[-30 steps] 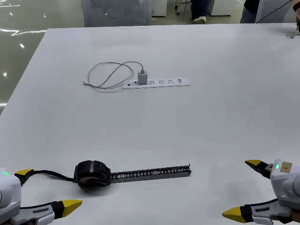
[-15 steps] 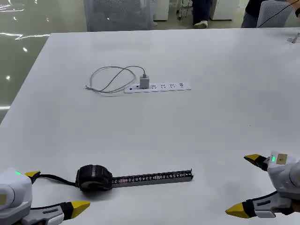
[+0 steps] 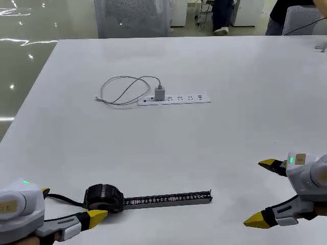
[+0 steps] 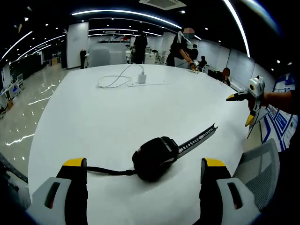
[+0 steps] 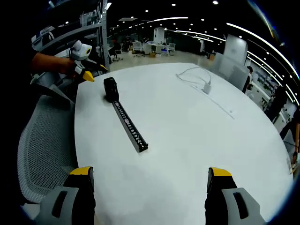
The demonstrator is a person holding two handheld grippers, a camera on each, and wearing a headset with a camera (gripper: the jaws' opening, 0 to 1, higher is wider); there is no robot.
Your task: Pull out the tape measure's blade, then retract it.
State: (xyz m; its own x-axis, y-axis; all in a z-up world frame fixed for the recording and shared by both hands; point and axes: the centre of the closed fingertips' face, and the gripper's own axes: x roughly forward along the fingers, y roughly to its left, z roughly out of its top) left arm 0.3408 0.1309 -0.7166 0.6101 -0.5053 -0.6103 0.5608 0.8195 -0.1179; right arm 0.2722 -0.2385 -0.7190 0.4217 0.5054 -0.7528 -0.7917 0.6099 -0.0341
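Left gripper [image 3: 71, 204] has moved up to the tape measure [image 3: 103, 198]. Jaws wide apart, case just ahead, nothing held. Right gripper [image 3: 259, 192] gapes empty. Blade [image 3: 168, 199] extended on table [image 3: 204, 138]; numerals illegible.

Black round-cased tape measure [image 3: 103, 198] rests near the front edge of the white table [image 3: 214, 143], its dark numbered blade [image 3: 168, 199] extended flat to the right, thin black strap [image 3: 64, 199] trailing left.

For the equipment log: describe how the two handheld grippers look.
The left gripper and right gripper match: rounded white-grey bodies, each with a small green light and a tan sticker, and two slim grey-and-black jaws ending in pointed yellow tips.
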